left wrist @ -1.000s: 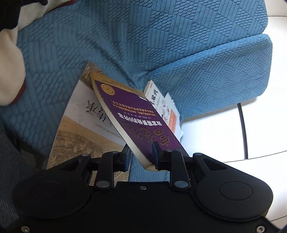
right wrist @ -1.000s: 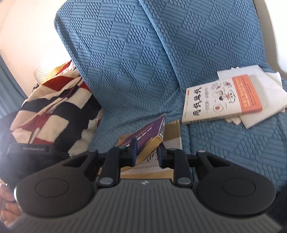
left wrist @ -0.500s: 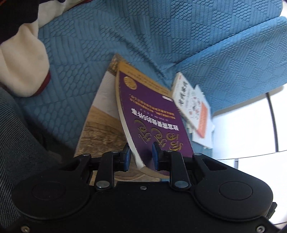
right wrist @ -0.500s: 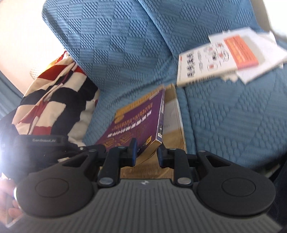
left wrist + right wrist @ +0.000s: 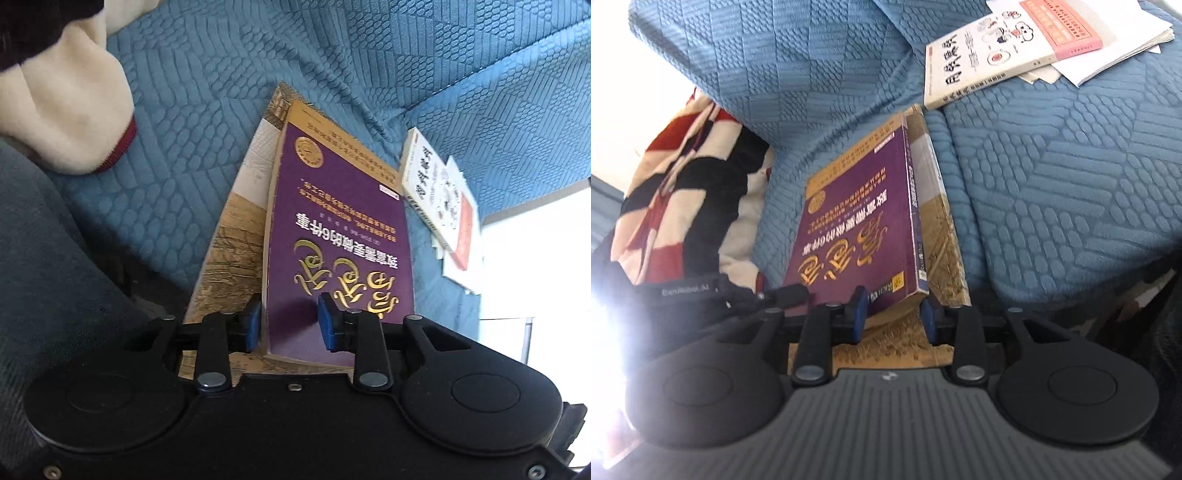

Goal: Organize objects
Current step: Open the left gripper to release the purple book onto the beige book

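Note:
A purple book (image 5: 340, 229) with gold lettering lies flat on a larger tan book (image 5: 236, 251) on the blue sofa seat. My left gripper (image 5: 290, 323) straddles the purple book's near left edge. Its jaws are opening and the right pad hangs clear above the cover. In the right wrist view the purple book (image 5: 857, 214) shows its spine, with the tan book (image 5: 942, 258) under it. My right gripper (image 5: 893, 317) sits at the near spine corner, its jaws opening, both pads off the book.
A white book with an orange band (image 5: 990, 51) rests on loose papers (image 5: 1126, 48) farther back on the seat. A striped blanket (image 5: 683, 184) is bunched at the left. The sofa's back cushion (image 5: 221, 74) rises behind the books. Pale floor (image 5: 535, 258) shows past the seat edge.
The purple book has come down from a tilted hold to lie flat on the tan book. Both grippers tipped downward with it, and both pairs of jaws have widened off it.

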